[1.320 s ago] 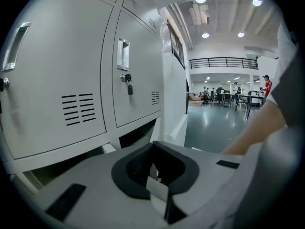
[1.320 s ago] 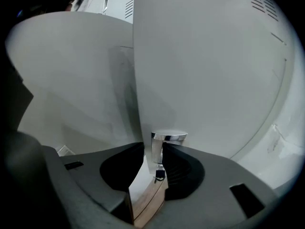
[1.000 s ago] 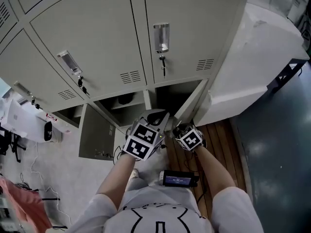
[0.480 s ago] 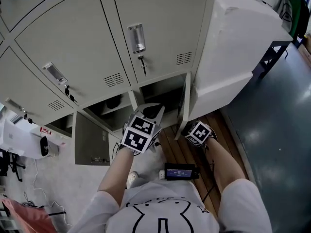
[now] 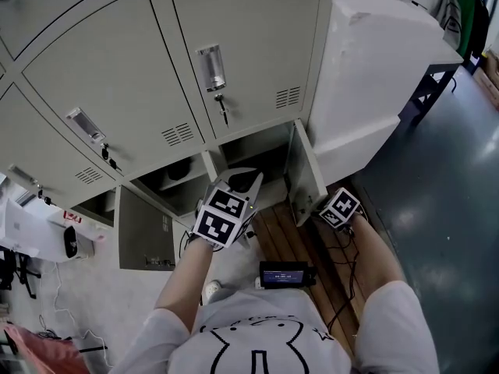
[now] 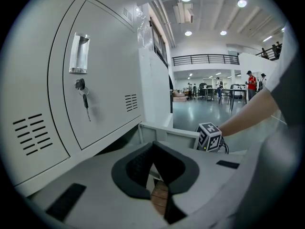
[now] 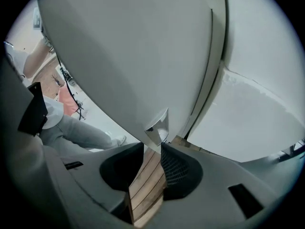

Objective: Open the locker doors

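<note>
Shirt: a white shirt (image 5: 257,341) with a black line drawing and no words, cut off by the lower edge of the head view.
Device: a small dark device (image 5: 282,274) lies on the plank floor (image 5: 290,236) just before the person. Its screen glows with print too small to read.
Left gripper: the left gripper (image 6: 152,147) has its jaws clenched tip to tip with nothing between them. It hangs in front of the bottom row of lockers, apart from any door.
Right gripper: the right gripper (image 7: 152,148) has its jaws grasping the lower lip of the silver handle (image 7: 158,127). Floor planks show through the slot behind the tips.
Markers: the cube (image 6: 209,137) on the right gripper carries black-and-white squares only, no letters.
Open door: the open door (image 5: 306,170) at bottom right is swung wide out toward the person. The compartment behind it is dark and its contents cannot be made out.
Second open door: the second open door (image 5: 144,228), farther left in the bottom row, hangs out over the pale floor.
Closed doors: the closed doors (image 5: 249,22) of the row above are shut. Each has a silver pull, vent slots and a key (image 5: 221,107) hanging in its lock. No number or name can be read on them.
Hall: in the left gripper view, people (image 6: 250,82) stand by tables far beyond the lockers, too small to describe.
</note>
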Available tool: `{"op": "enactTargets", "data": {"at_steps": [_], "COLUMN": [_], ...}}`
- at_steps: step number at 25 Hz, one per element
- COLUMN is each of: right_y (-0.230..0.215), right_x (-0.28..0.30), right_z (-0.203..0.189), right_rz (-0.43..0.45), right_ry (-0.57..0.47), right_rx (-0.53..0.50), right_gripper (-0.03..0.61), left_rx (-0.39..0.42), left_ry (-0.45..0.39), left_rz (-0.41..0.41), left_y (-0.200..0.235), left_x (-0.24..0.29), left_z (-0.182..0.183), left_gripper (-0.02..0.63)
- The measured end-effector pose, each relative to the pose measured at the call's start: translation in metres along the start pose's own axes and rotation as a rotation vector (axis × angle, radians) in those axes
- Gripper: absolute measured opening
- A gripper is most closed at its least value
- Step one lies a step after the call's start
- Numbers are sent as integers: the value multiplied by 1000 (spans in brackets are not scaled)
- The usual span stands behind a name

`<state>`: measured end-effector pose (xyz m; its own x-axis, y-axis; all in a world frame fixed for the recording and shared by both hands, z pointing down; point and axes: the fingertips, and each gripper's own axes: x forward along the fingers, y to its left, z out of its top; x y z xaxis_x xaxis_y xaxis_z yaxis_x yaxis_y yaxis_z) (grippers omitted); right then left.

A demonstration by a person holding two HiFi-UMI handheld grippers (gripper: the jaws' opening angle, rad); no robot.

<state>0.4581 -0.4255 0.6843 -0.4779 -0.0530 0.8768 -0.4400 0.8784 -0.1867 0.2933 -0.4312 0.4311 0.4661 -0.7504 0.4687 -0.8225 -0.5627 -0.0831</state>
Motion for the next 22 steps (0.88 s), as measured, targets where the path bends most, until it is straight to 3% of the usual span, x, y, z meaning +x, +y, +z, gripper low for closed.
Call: {"op": "enactTargets", "data": {"at_steps": [9, 16, 17, 22], "right_y": [-29, -16, -12, 21], "right_x": [-15, -28, -32, -64], "right_z": [-20, -40, -40, -9], "right_rz": [-82, -97, -96, -71], "right_ry": [-5, 21, 13, -188], "right_rx": [105, 138, 131, 130], "right_gripper": [101, 76, 14, 12], "left_rx": [9, 6, 3, 9], "left_ry": [6, 1, -3, -33], "left_rz": [-23, -37, -40, -45], "left_y": [-7, -8, -8, -9], "left_x": [7, 8, 7, -3], "left_z": [0, 1, 1, 1], "left_gripper": [21, 21, 21, 21]}}
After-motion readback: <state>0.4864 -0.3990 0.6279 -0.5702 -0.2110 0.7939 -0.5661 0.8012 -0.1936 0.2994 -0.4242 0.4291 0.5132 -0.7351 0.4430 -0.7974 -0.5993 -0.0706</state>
